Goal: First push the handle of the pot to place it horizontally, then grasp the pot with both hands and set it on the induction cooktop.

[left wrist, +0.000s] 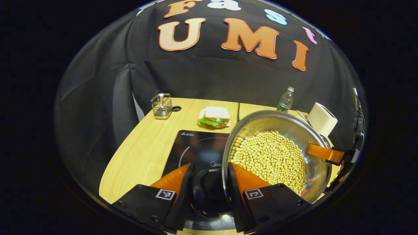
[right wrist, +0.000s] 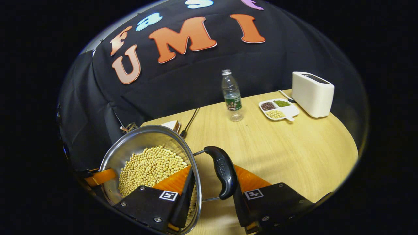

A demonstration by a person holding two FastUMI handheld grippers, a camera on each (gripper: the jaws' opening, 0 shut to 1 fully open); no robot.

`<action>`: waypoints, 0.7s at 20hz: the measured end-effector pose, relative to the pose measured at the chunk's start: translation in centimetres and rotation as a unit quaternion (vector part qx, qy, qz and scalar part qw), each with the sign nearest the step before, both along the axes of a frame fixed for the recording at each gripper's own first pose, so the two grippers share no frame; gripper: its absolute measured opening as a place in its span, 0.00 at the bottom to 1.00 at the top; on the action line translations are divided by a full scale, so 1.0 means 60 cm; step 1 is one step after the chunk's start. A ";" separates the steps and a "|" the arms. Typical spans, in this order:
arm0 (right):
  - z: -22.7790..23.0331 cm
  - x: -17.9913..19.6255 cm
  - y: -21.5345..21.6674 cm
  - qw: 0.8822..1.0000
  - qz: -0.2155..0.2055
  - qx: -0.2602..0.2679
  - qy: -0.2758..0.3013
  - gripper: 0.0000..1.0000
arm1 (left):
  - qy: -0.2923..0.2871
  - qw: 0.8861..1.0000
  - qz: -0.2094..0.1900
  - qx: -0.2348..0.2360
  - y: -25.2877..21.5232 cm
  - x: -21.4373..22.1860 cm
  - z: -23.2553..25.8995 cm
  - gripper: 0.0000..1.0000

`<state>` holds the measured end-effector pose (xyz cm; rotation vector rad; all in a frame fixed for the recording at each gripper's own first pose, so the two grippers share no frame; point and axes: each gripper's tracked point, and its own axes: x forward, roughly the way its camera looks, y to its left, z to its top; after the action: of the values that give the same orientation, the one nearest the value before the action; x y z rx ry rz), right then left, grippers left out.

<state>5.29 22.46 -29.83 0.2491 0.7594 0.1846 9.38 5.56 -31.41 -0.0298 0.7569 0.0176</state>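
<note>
A steel pot [left wrist: 313, 169] full of soybeans [left wrist: 271, 156] hangs tilted between both grippers. My left gripper [left wrist: 209, 164] grips the pot's rim and black side handle [left wrist: 199, 189], one finger inside over the beans and one outside. The black induction cooktop [left wrist: 192, 147] lies just beneath this side of the pot. In the right gripper view the pot [right wrist: 137, 143] is at the lower left. My right gripper [right wrist: 213, 167] clamps the opposite black handle [right wrist: 222, 173] and rim in the same way. The right gripper [left wrist: 329, 155] shows across the pot, and so does the left gripper [right wrist: 98, 176].
On the wooden table [right wrist: 294, 147] stand a water bottle [right wrist: 232, 94], a white toaster [right wrist: 312, 94] and a divided dish of beans [right wrist: 278, 109]. A wire holder [left wrist: 161, 106] and a sandwich on a plate [left wrist: 214, 117] sit behind the cooktop.
</note>
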 end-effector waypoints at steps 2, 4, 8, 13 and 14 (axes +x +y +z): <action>0.005 0.002 0.035 1.000 0.008 0.000 0.005 0.59 | 0.004 1.000 0.006 0.003 0.035 -0.002 -0.004 0.61; -0.004 0.001 0.060 1.000 0.014 -0.001 0.013 0.59 | 0.010 1.000 0.008 0.007 0.065 0.003 -0.015 0.63; -0.033 0.012 0.103 1.000 0.018 -0.001 0.024 0.59 | 0.019 1.000 0.014 0.007 0.110 0.026 -0.031 0.62; -0.055 0.026 0.137 0.999 0.016 -0.009 0.037 0.59 | 0.028 0.999 0.015 0.002 0.145 0.058 -0.061 0.61; -0.058 0.028 0.140 0.999 0.015 -0.010 0.039 0.59 | 0.032 0.999 0.016 -0.002 0.147 0.062 -0.071 0.63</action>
<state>6.98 30.84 -33.33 0.2266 0.8429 0.1959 13.12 14.40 -35.66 -0.0461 0.8201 0.0478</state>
